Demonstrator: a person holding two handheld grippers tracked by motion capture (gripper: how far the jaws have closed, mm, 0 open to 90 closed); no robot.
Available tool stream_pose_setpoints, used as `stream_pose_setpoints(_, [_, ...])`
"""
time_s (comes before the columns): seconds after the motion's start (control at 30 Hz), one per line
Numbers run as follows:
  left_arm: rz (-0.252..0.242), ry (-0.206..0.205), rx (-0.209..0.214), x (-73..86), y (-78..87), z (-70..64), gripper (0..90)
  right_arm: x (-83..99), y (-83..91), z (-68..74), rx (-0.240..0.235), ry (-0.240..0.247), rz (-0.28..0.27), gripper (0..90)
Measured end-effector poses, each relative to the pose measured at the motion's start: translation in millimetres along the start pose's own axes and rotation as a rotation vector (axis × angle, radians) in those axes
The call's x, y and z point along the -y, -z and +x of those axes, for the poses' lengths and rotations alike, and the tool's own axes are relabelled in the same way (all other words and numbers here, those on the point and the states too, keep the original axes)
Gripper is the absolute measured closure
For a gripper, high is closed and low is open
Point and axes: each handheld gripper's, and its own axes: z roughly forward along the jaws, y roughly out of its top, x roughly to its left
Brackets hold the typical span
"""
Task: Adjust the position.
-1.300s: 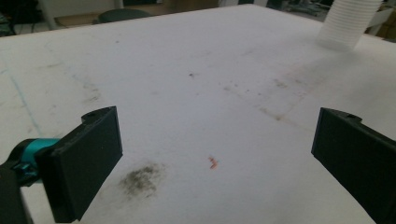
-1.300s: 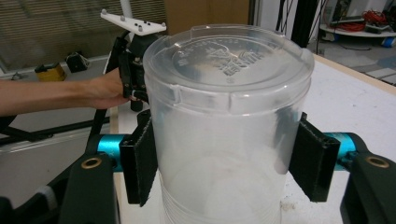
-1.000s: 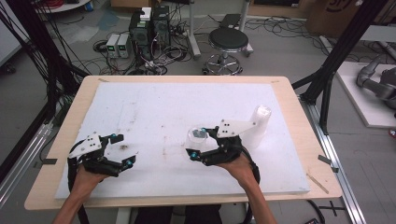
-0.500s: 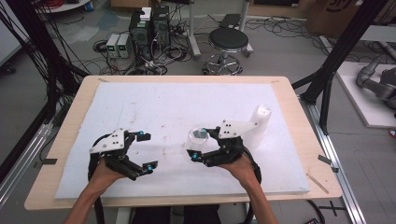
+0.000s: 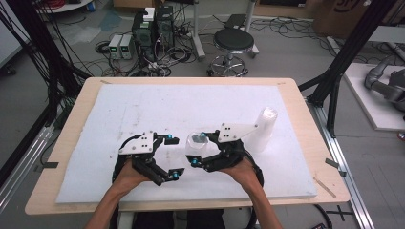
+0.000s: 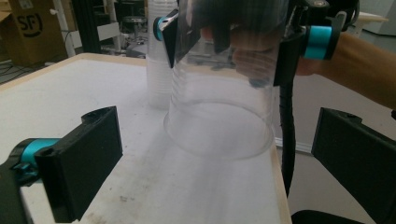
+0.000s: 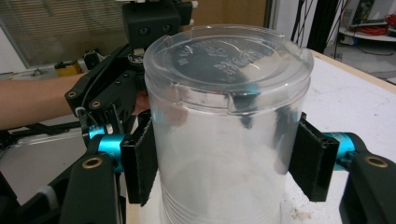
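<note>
Right claw [image 5: 197, 150] pinches upside-down cup [image 5: 195, 144]; left claw [image 5: 173, 156] spread, just left of it. Judgement: centre left jaws round cup wall, close gently, thin plastic dents

Right gripper [image 5: 195, 150] clamped on clear cup [image 5: 195, 144]; left gripper [image 5: 174, 157] open just beside; cup stack [image 5: 264, 128] behind.

Clear glossy plastic cup [image 7: 224, 121]; matt white foam board [image 5: 157, 107].
</note>
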Motion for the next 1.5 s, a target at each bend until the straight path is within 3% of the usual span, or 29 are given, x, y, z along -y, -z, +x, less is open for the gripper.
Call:
stream_pose_setpoints(0.43, [0.024,-0.002,0.024,-1.8,-14.7,-2.9,1.8,-0.2,-5.2,2.4,-0.022,0.0,0.011,33.9])
stream_pose_setpoints(0.67, [0.003,0.014,0.038,-2.3,-22.6,-5.3,1.8,-1.2,-8.3,4.3,-0.028,0.006,0.011,33.8])
stream_pose_setpoints(0.77, [-0.002,0.02,0.047,-1.4,-24.3,-5.1,8.8,-1.6,-8.2,5.0,-0.031,0.006,0.01,33.8])
stream_pose_setpoints(1.5, [-0.04,0.039,0.061,2.8,-25.7,-6.9,21.2,-1.4,-7.1,6.2,-0.042,0.004,-0.002,33.8])
